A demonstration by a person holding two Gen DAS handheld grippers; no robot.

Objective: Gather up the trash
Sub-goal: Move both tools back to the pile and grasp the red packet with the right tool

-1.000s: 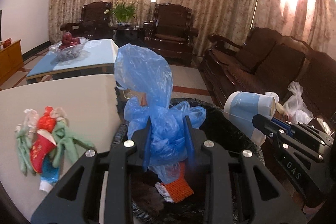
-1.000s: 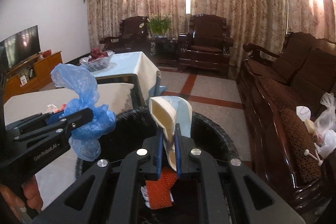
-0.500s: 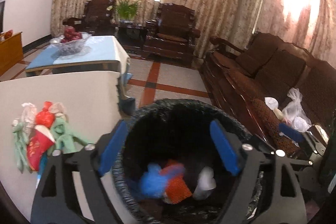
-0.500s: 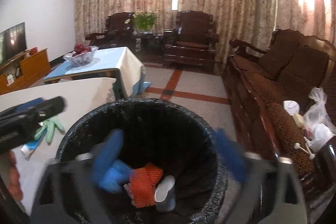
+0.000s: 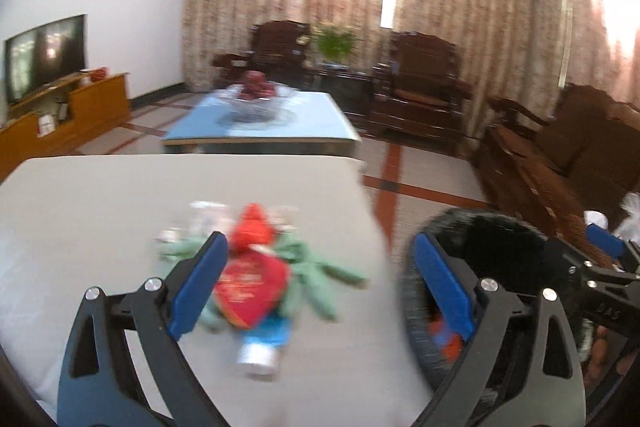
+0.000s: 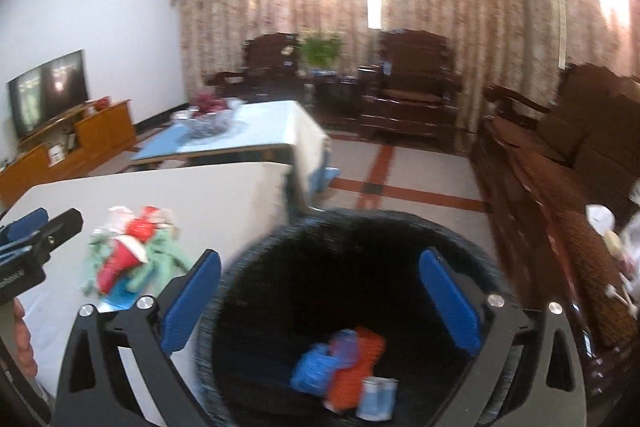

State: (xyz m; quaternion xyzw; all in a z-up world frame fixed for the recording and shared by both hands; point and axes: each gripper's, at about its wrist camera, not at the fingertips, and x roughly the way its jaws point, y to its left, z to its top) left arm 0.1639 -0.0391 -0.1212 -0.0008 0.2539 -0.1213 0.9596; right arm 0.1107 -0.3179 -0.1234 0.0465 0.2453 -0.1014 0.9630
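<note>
A pile of trash lies on the white table [image 5: 100, 195]: a red wrapper [image 5: 250, 285], a green glove [image 5: 316, 271] and a blue tube [image 5: 264, 343]. My left gripper [image 5: 320, 287] is open and empty, just above and before the pile. The pile also shows in the right wrist view [image 6: 132, 259]. My right gripper [image 6: 320, 299] is open and empty over the black bin [image 6: 360, 239]. In the bin lie a blue bag [image 6: 316, 371], an orange net [image 6: 356, 367] and a blue-white cup [image 6: 378, 397].
The bin [image 5: 480, 231] stands off the table's right edge. A blue coffee table [image 5: 260, 123] with a fruit bowl stands behind. A dark wooden sofa [image 6: 560, 163] runs along the right, armchairs [image 5: 420, 87] at the back, a TV cabinet [image 5: 60, 115] at left.
Both grippers opened and dropped the blue bag and the cup into the bin. My left gripper then swung left from the bin to the pile on the table.
</note>
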